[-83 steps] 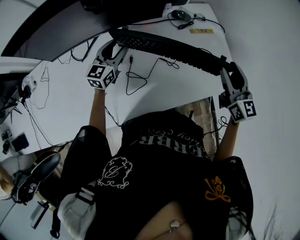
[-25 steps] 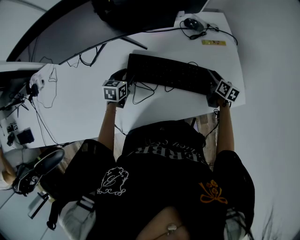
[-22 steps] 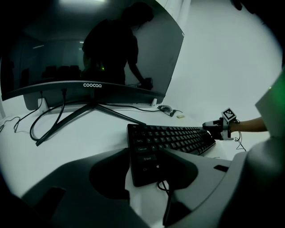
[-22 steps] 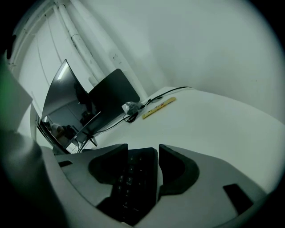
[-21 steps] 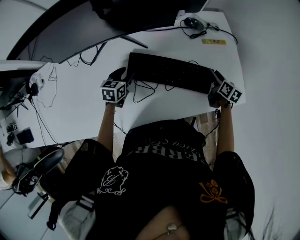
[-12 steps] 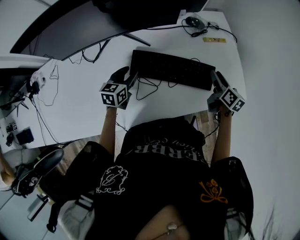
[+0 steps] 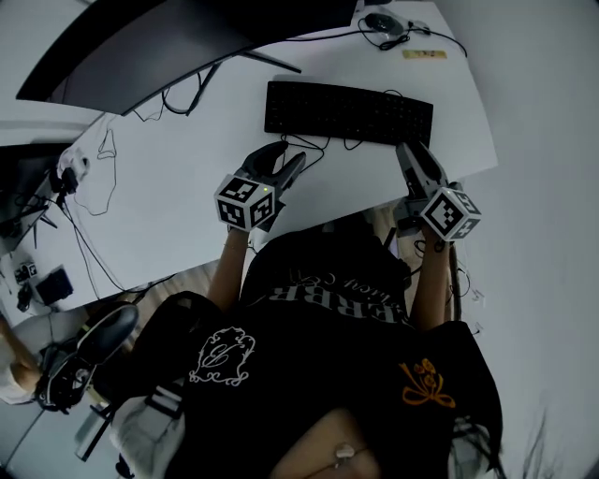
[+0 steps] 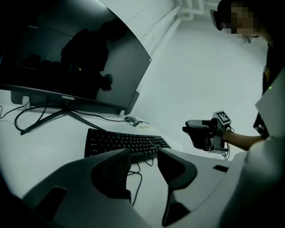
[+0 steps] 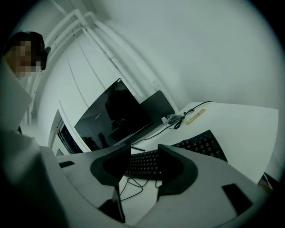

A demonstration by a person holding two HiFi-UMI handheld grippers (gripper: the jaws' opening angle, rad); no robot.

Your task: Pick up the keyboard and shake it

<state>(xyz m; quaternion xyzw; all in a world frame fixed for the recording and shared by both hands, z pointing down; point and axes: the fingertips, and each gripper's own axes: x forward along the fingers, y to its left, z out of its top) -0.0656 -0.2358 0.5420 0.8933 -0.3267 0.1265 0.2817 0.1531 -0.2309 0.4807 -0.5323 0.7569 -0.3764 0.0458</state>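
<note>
Head view: keyboard (image 7: 348, 112) flat on desk (image 7: 187, 178). Left gripper (image 7: 284, 161) at its seven o'clock, jaws apart, empty. Right gripper (image 7: 415, 155) at five, empty jaws apart, just narrowing.

Free passage over the bare bench (image 7: 168, 196) to my left and along its near edge. Ahead: keyboard (image 7: 348, 110), cable (image 7: 316, 147) loops just before it; monitor (image 7: 159, 42) behind.

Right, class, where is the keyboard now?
Head view: the keyboard lies flat on the white desk, right of centre, in front of the monitor and the mouse.
</note>
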